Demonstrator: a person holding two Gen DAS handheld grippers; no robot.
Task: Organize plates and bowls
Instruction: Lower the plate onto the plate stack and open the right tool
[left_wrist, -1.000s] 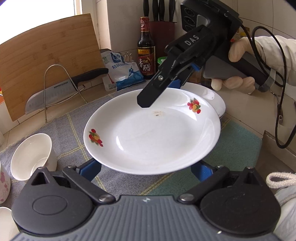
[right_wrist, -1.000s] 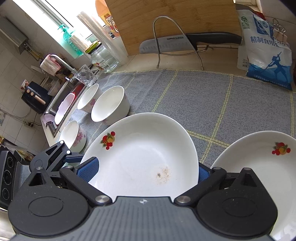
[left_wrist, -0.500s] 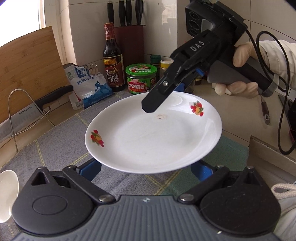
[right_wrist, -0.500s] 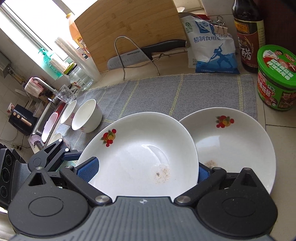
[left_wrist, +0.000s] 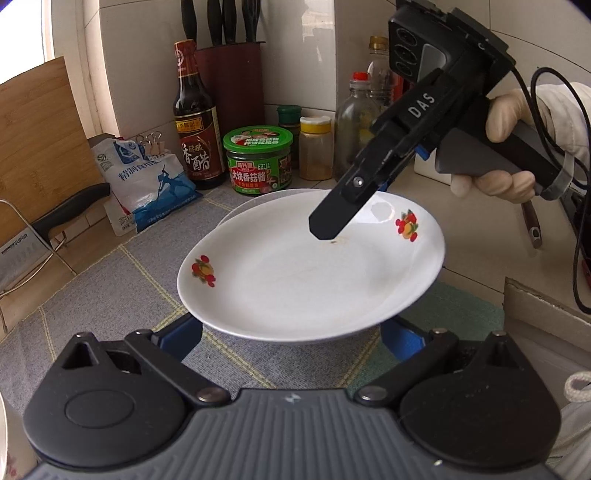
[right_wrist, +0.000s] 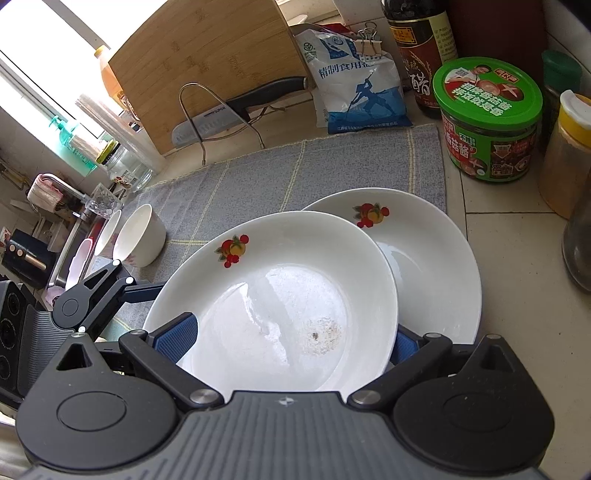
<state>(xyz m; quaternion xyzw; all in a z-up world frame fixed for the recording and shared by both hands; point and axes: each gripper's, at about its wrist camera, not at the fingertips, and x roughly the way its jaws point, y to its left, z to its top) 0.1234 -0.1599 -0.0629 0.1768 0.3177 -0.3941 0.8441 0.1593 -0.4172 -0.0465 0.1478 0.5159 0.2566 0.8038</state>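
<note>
Right wrist view: fruit-patterned plate (right_wrist: 273, 306) grasped across its rim by right gripper (right_wrist: 284, 339), above second plate (right_wrist: 424, 258) at 2 o'clock; left gripper (left_wrist: 291, 332) state indiscernible.

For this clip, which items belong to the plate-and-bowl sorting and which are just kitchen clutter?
Task items: held plate, second plate beneath it, bowls at the mat's far end, left gripper, right gripper.

Clutter: cutting board, knife, salt bag, vinegar bottle, green jar, spice jar, grey mat.
</note>
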